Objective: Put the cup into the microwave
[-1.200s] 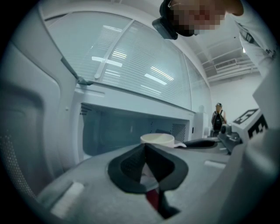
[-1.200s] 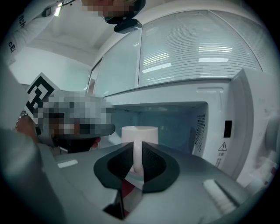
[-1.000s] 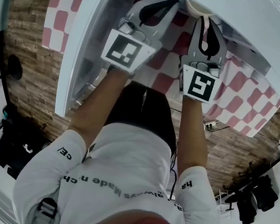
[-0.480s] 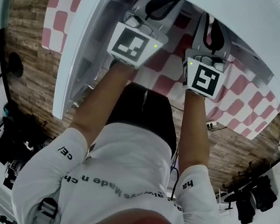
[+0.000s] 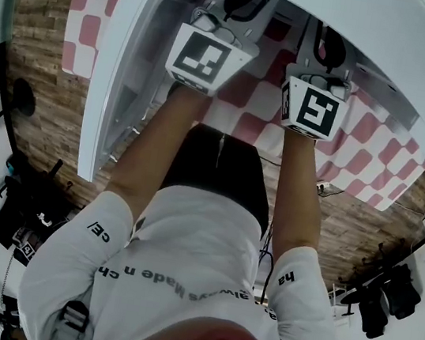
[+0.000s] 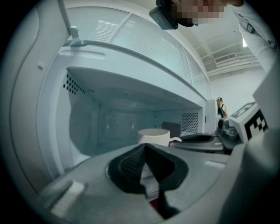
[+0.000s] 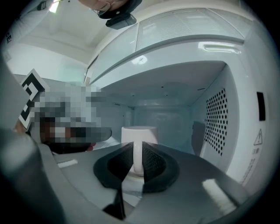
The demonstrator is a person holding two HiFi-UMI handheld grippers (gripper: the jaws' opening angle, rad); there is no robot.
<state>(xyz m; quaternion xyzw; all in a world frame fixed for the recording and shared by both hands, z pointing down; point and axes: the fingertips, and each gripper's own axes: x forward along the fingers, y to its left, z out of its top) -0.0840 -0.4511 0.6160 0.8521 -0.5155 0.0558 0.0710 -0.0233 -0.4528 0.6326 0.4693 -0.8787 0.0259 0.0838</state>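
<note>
Reaching into the open microwave [image 7: 221, 118] with both tools here. My right gripper [image 7: 136, 159] is clenched on the handle of the white cup [image 7: 139, 134], one pad pressed to each side of it. The cup stands upright inside the oven, low over its floor; whether it touches down, I can't tell. The perforated side wall is off to the cup's right. My left gripper [image 6: 145, 148] has its jaws pinched tip to tip with nothing between them. It points into the oven too, with the cup just beyond its tips and the handle sticking out to the right, toward my other tool. From above, the door [image 5: 120, 70] stands open at my left, and both tools sit side by side at the oven's mouth, over a red-and-white checked cloth [image 5: 245, 114].
</note>
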